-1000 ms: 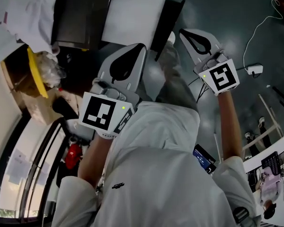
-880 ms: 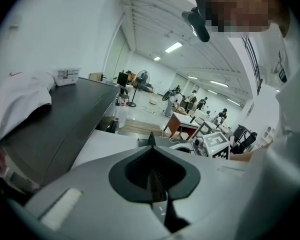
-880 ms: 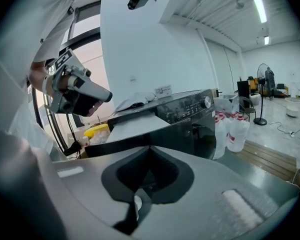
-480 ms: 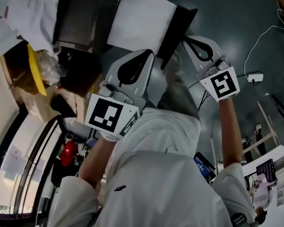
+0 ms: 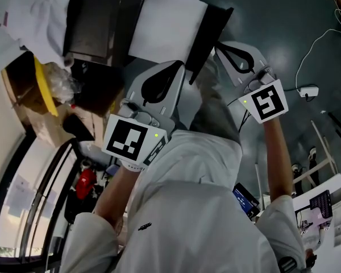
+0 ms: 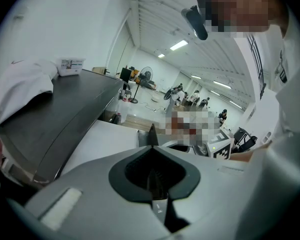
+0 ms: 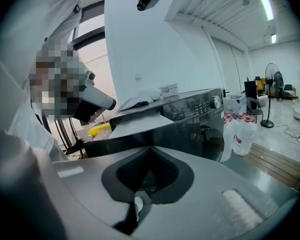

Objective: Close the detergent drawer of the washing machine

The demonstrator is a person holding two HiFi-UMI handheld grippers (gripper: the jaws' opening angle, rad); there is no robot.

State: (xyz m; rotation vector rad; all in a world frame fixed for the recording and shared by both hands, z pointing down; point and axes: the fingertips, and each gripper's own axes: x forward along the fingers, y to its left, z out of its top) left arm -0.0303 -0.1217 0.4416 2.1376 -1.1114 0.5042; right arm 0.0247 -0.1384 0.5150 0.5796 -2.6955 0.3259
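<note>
**Head view:** A person in a white shirt (image 5: 182, 209) holds both tools raised. The left gripper (image 5: 178, 65) is near centre and the right gripper (image 5: 219, 46) at 1 o'clock. The dark-topped washing machine (image 5: 94, 24) lies at 11 o'clock.

**Left gripper view:** The left gripper's (image 6: 152, 133) jaws are pressed together with nothing between them. The washing machine's dark lid (image 6: 65, 114) stretches away at 9 o'clock, with a white cloth (image 6: 15, 86) draped on it.

**Right gripper view:** The right gripper's (image 7: 149, 151) jaws are likewise closed and empty. Beyond them, at 1 o'clock, stands the washing machine's front, with its control panel (image 7: 195, 105). The detergent drawer cannot be picked out. Plastic bottles (image 7: 242, 131) stand just beside the machine at 3 o'clock.
</note>
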